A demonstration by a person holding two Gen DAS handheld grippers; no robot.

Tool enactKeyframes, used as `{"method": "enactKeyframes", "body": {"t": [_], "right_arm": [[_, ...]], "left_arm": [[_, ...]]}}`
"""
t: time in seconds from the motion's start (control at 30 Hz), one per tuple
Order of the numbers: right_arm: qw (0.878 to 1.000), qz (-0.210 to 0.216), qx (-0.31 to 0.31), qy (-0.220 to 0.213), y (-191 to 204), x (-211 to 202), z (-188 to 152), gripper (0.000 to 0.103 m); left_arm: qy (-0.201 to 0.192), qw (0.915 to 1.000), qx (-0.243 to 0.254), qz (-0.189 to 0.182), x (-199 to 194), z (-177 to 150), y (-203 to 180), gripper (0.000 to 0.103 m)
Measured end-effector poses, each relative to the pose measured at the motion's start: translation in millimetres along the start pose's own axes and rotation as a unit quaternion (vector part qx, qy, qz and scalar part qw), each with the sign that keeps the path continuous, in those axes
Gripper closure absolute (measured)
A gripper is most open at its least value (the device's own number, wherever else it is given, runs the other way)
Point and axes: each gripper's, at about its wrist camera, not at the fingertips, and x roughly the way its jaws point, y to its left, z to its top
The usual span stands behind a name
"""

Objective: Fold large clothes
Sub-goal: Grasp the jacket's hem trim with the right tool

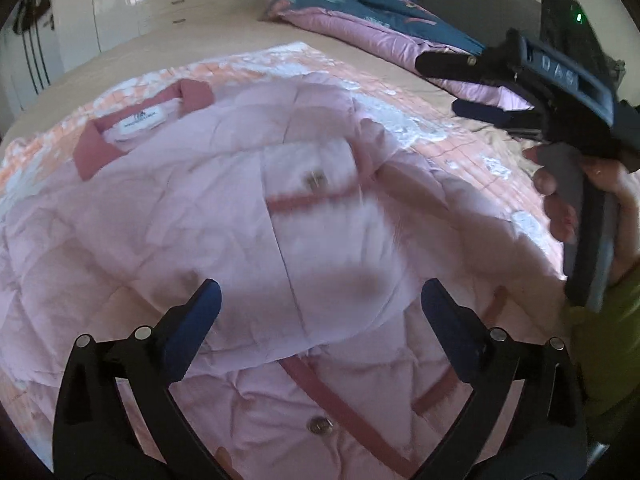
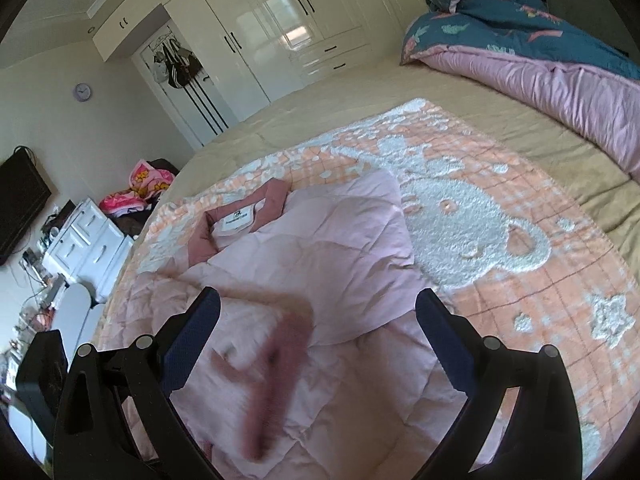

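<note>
A pale pink quilted jacket [image 1: 224,208] with a darker pink collar [image 1: 96,152] and trim lies on a peach and white blanket [image 1: 420,120] on the bed. A sleeve is folded across its front. My left gripper [image 1: 320,304] is open and empty, just above the jacket's lower front. My right gripper [image 2: 318,312] is open and empty over the jacket [image 2: 320,248]; a blurred dark pink strip [image 2: 276,376] shows between its fingers. The right gripper also shows in the left wrist view [image 1: 464,84], held by a hand at the right.
A blue and pink duvet [image 2: 540,60] is bunched at the bed's far right. White wardrobes [image 2: 256,32] line the far wall. A white drawer unit [image 2: 86,240] and clutter stand left of the bed. The tan bedsheet [image 2: 520,132] surrounds the blanket [image 2: 520,264].
</note>
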Motion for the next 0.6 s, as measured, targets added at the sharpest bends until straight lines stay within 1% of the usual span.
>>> {"method": "enactKeyframes", "body": {"t": [0.07,0.1,0.17,0.23,0.27,0.33,0.37,0.4,0.43,0.47,0.5,0.57,0.6], "right_arm": [[1.000,0.008,-0.002,0.015,3,4,-3,0.005],[1.000,0.011,-0.003,0.021,5,6,-4,0.005],[0.999,0.023,-0.008,0.044,13,15,-11,0.005],[0.997,0.039,-0.004,0.067,20,24,-18,0.005],[0.996,0.046,0.001,0.082,23,30,-24,0.005],[0.993,0.054,0.007,0.107,30,43,-33,0.005],[0.991,0.056,0.006,0.120,34,50,-39,0.005],[0.990,0.057,0.003,0.131,39,56,-46,0.005],[0.989,0.058,0.002,0.137,42,60,-50,0.005],[0.987,0.057,0.002,0.147,46,66,-56,0.005],[0.987,0.058,0.003,0.152,48,69,-59,0.005],[0.985,0.059,0.017,0.163,48,80,-69,0.005],[0.985,0.056,0.025,0.162,48,83,-72,0.005]], "left_arm": [[-0.006,0.9998,-0.014,-0.010,-9,4,7,0.009],[-0.013,0.9995,-0.028,-0.005,-17,7,18,0.009],[-0.027,0.9982,-0.049,0.024,-28,11,36,0.009],[-0.041,0.9941,-0.083,0.058,-41,13,64,0.009],[-0.048,0.9906,-0.106,0.071,-49,13,81,0.009],[-0.063,0.9844,-0.141,0.084,-63,13,108,0.009],[-0.069,0.9817,-0.152,0.092,-69,13,117,0.009],[-0.079,0.9764,-0.167,0.113,-79,11,132,0.009],[-0.088,0.9718,-0.176,0.130,-87,9,142,0.009],[-0.092,0.9688,-0.183,0.139,-93,9,150,0.009],[-0.099,0.9640,-0.198,0.148,-101,6,162,0.009],[-0.108,0.9538,-0.230,0.161,-113,1,185,0.009],[-0.111,0.9503,-0.242,0.162,-117,-1,193,0.009]]}}
